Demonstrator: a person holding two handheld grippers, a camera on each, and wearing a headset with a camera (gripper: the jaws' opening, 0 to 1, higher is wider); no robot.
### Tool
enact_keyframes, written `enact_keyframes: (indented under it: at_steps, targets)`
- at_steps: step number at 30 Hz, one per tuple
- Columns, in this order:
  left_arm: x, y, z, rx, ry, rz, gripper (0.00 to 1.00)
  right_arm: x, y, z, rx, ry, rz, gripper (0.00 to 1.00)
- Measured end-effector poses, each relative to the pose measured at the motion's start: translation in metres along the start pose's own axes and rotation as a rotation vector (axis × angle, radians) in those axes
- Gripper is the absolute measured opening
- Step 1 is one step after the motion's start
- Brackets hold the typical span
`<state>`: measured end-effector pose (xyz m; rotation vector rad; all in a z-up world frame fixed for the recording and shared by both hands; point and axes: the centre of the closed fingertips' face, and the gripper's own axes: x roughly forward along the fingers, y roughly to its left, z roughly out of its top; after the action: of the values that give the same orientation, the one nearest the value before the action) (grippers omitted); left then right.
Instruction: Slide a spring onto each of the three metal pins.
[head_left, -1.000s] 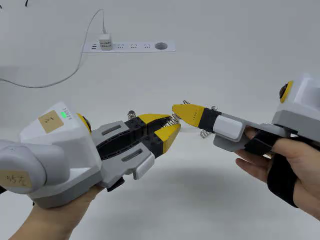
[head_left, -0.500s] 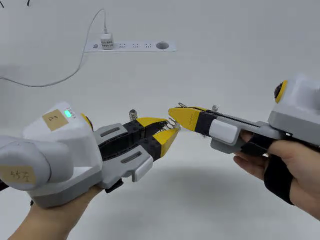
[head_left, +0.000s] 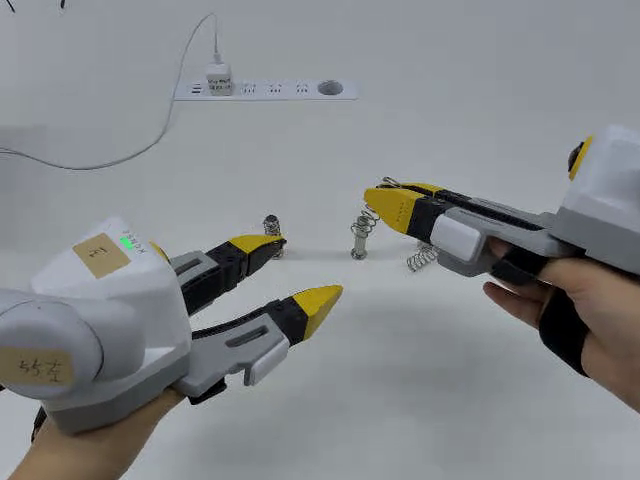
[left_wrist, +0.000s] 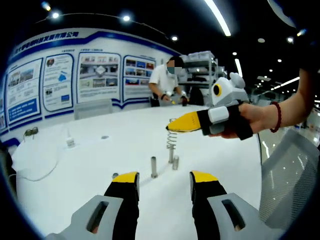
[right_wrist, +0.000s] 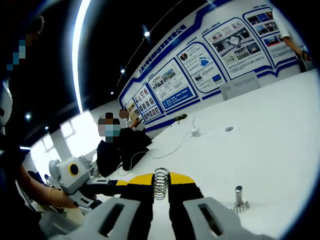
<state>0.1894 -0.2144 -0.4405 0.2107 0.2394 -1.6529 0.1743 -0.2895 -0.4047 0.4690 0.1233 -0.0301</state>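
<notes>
The left tongs (head_left: 301, 267) have opened and retreated toward 7 o'clock, so the right tongs (head_left: 378, 201) alone grip the spring (left_wrist: 171, 139) just above a pin (head_left: 357, 242).

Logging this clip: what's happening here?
A person works two handheld grippers at a white workbench. The right gripper is shut on a small coiled metal spring, hanging it just above the short upright metal pins. The left gripper is open, jaws apart and empty, pointed at the pins.
</notes>
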Motion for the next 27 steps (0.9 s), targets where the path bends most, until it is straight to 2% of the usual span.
enact_keyframes:
  at_steps: [3,5,13,22,27]
  targets:
    - [-0.003,0.005,-0.005,-0.010,0.013,0.021,0.46,0.002,-0.007,0.001,-0.025,-0.006,-0.022,0.11]
    - [-0.004,0.008,-0.008,-0.010,0.023,0.037,0.49,0.004,-0.012,0.002,-0.092,-0.011,-0.041,0.11]
    - [-0.007,0.018,-0.018,-0.023,0.049,0.090,0.61,0.011,-0.024,-0.002,-0.241,0.019,-0.077,0.11]
    - [-0.008,0.024,-0.026,-0.047,0.066,0.113,0.74,0.023,-0.036,-0.006,-0.283,0.024,-0.103,0.12]
    - [-0.008,0.025,-0.029,-0.056,0.078,0.117,0.77,0.029,-0.042,-0.011,-0.305,0.041,-0.109,0.12]
